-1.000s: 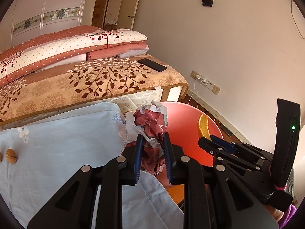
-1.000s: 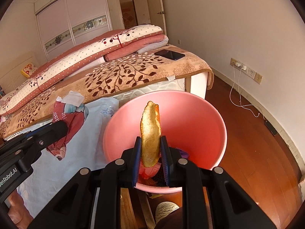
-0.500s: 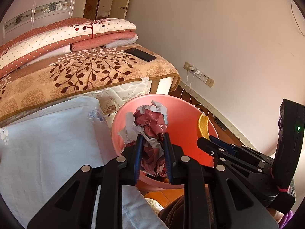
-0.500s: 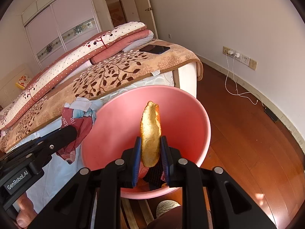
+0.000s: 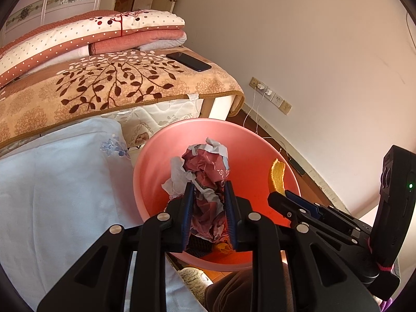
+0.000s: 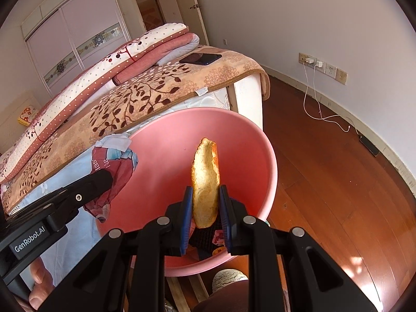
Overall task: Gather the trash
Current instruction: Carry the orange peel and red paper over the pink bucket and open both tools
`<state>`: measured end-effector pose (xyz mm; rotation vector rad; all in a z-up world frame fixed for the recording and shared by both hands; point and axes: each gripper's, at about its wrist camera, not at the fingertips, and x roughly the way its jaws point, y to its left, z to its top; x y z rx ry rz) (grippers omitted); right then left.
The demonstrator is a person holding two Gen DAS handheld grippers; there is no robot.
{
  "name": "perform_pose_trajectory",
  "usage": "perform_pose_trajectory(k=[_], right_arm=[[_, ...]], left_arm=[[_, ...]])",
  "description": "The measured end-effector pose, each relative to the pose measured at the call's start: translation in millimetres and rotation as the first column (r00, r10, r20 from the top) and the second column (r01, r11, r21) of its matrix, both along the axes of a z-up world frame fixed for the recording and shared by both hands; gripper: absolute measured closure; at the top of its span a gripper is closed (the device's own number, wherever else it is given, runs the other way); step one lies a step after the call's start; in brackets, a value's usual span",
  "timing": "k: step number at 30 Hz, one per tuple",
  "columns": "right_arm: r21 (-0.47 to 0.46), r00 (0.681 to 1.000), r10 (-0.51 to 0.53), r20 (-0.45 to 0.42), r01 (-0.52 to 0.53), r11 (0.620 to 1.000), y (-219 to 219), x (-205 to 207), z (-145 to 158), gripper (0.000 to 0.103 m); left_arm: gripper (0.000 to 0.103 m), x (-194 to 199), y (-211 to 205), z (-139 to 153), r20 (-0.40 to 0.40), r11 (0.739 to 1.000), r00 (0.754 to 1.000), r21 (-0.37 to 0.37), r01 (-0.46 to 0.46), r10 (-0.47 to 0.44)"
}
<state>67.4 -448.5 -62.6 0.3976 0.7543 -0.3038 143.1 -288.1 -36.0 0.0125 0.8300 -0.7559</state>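
Note:
A pink plastic basin [image 5: 156, 176] sits on the floor beside the bed, with some scraps at its bottom. My left gripper [image 5: 208, 184] hangs over the basin's inside with a crumpled red and white paper wrapper [image 5: 205, 166] between its pads; the jaws are opening and the wrapper still fills the gap. In the right wrist view my right gripper [image 6: 205, 189] is shut on a yellow-brown fruit peel [image 6: 205, 166], held upright above the basin [image 6: 161, 156]. There the left gripper [image 6: 104, 179] with the wrapper [image 6: 117, 161] shows at the basin's left rim.
A bed with a leaf-patterned blanket [image 5: 117, 88] and folded quilts stands behind the basin, a black phone [image 5: 188, 61] on it. A light blue cloth [image 5: 59, 169] lies left of the basin. Wood floor [image 6: 325, 169] runs right, with chargers and cables [image 6: 314, 63] at the wall.
The left gripper carried the wrapper rightwards from above the blue cloth to over the basin, and its jaws now stand slightly wider. The right gripper sank closer over the basin with the peel.

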Motion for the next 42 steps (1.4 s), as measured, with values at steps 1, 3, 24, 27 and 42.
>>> perform_pose_trajectory(k=[1, 3, 24, 27, 42], right_arm=[[0.001, 1.000, -0.001, -0.002, 0.001, 1.000, -0.5, 0.3, -0.7, 0.084], [0.001, 1.000, -0.003, -0.004, 0.003, 1.000, -1.0, 0.9, -1.6, 0.084], [-0.003, 0.999, -0.018, 0.032, 0.018, 1.000, 0.8, -6.6, 5.6, 0.065], [-0.006, 0.999, -0.009, 0.037, 0.010, 1.000, 4.3, -8.0, 7.5, 0.065], [-0.021, 0.998, 0.018, 0.063, -0.017, 1.000, 29.1, -23.6, 22.0, 0.063]], left_arm=[[0.078, 0.9, -0.6, -1.2, -0.005, 1.000, 1.000, 0.004, 0.000, 0.000], [0.072, 2.8, -1.6, -3.7, -0.018, 1.000, 1.000, 0.011, 0.002, -0.002], [0.065, -9.4, 0.5, 4.6, 0.015, 1.000, 1.000, 0.013, 0.003, -0.003], [0.065, -10.6, 2.5, 7.7, 0.021, 1.000, 1.000, 0.009, 0.001, -0.001], [0.065, -24.9, 24.7, 27.6, 0.065, 1.000, 0.998, -0.020, -0.024, 0.025]])
